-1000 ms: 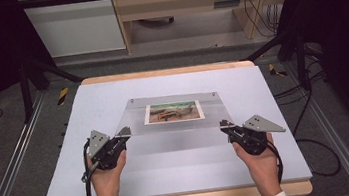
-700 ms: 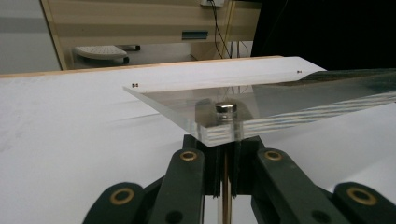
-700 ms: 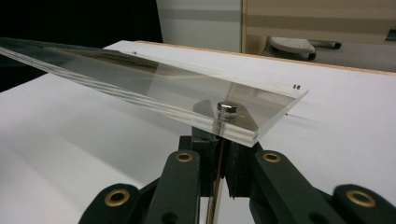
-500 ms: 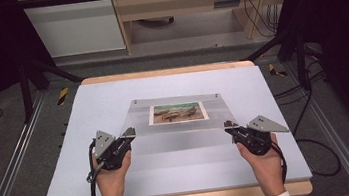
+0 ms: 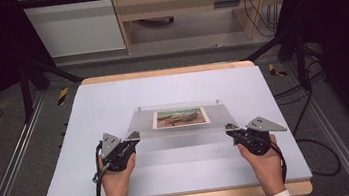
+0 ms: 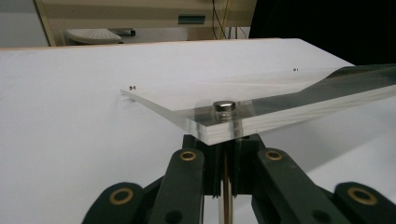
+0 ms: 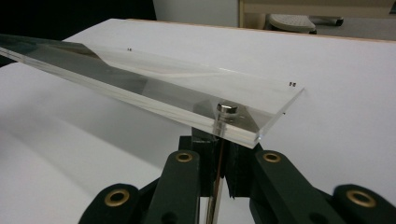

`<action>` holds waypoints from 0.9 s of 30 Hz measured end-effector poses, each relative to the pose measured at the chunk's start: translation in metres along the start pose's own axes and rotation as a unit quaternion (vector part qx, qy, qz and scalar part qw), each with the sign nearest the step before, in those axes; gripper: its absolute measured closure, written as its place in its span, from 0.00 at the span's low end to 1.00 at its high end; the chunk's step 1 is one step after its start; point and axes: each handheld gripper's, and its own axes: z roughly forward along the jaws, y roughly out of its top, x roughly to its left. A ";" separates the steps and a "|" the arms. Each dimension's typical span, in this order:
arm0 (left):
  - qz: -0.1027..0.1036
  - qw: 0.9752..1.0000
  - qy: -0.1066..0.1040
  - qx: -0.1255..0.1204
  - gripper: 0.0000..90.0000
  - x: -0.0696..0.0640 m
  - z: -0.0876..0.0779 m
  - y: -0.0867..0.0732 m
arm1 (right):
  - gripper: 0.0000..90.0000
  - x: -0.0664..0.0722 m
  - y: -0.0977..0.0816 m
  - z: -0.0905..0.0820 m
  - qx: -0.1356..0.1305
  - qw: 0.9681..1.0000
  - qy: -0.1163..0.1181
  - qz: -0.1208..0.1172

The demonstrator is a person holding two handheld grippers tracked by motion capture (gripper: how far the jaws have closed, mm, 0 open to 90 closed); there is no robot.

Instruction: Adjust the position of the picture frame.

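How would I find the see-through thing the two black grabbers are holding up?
Look at the middle of the white table. The clear acrylic frame tilts there, its near corners clamped by the left gripper and right gripper. It is the one transparent sheet, with a small photo inside and a round metal magnet at the corners.

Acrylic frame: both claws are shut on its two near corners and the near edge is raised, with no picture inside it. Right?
Not quite. The acrylic frame does hold a picture, a landscape print at its middle, as the high view shows. The rest stands: the left claw and right claw are shut on its two near corners and the near edge is raised.
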 end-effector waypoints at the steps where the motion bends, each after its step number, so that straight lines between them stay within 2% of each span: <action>1: 0.001 1.000 0.000 0.002 0.93 0.000 0.000 -0.001 | 0.93 0.000 0.000 0.000 0.000 1.000 0.000 0.000; 4: 0.000 1.000 0.004 0.009 0.93 0.000 0.000 -0.005 | 0.93 0.001 -0.002 0.000 0.003 1.000 0.001 0.000; 8: 0.008 1.000 0.007 0.021 0.92 -0.002 -0.001 -0.009 | 0.94 0.002 -0.007 0.001 0.015 1.000 -0.001 0.006; 10: 0.002 1.000 0.006 0.025 0.93 -0.003 -0.002 -0.011 | 0.94 0.001 -0.009 0.001 0.019 1.000 0.001 0.009; 13: 0.012 0.999 0.006 0.036 0.93 -0.003 -0.002 -0.013 | 0.94 0.001 -0.011 0.002 0.030 0.999 0.001 0.011; 16: 0.014 0.999 0.008 0.044 0.93 -0.004 -0.001 -0.015 | 0.94 0.001 -0.013 0.002 0.036 0.999 0.003 0.011; 19: 0.026 0.998 0.013 0.062 0.92 -0.005 -0.001 -0.019 | 0.94 0.001 -0.015 0.003 0.045 0.999 0.003 0.012; 22: 0.018 0.997 0.008 0.077 0.92 -0.005 0.001 -0.026 | 0.94 0.002 -0.021 0.005 0.060 0.998 0.000 0.014; 27: 0.022 0.996 0.008 0.090 0.93 -0.004 0.002 -0.029 | 0.94 0.001 -0.026 0.007 0.080 0.997 0.000 0.015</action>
